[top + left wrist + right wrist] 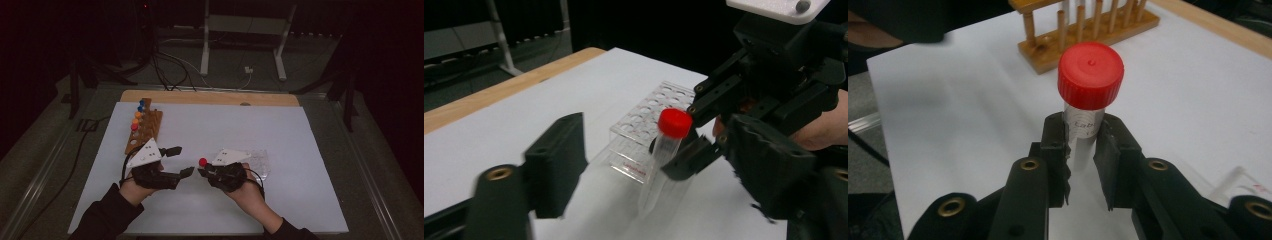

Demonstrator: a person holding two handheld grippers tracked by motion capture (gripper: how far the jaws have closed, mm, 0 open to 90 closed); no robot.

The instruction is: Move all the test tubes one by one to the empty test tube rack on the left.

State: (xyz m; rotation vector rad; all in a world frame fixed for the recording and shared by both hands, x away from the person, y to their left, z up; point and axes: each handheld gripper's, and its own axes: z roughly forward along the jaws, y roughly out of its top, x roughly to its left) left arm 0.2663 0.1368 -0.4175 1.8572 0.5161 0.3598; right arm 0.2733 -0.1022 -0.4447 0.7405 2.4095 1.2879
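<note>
Status: one red-capped tube [1087, 107] is in hand, off any rack, held above the white table cover [300, 200] near the person's edge of the table. It sits between the two racks, so I judge the transfer about midway: the tube is already lifted and carried, but not yet seated in a hole.

Right gripper [1081, 150]: jaws closed down to the width of the tube and clamped on its clear body just under the red cap [674, 123], cap uppermost. In the left gripper view the tube hangs tilted, its tapered tip pointing down toward the cover and not touching it as far as I can tell. Printed label on the tube is only partly readable.

Left gripper [180, 161]: jaws spread wide with nothing between them, held just beside the tube and apart from it (it looks like a free hand waiting, perhaps for a hand-over, though that is a guess).

Further out, right side: the clear plastic rack [649, 127] stands just behind the right gripper. The holes that can be seen are empty.

Further out, left side: the wooden rack [145, 131] carries a row of tubes with coloured caps [136, 118] (blue, orange, red).

Left to do, by my judgement: bring the held tube upright over a hole of the intended rack, lower it in, let go, then go on with the remaining tubes.
</note>
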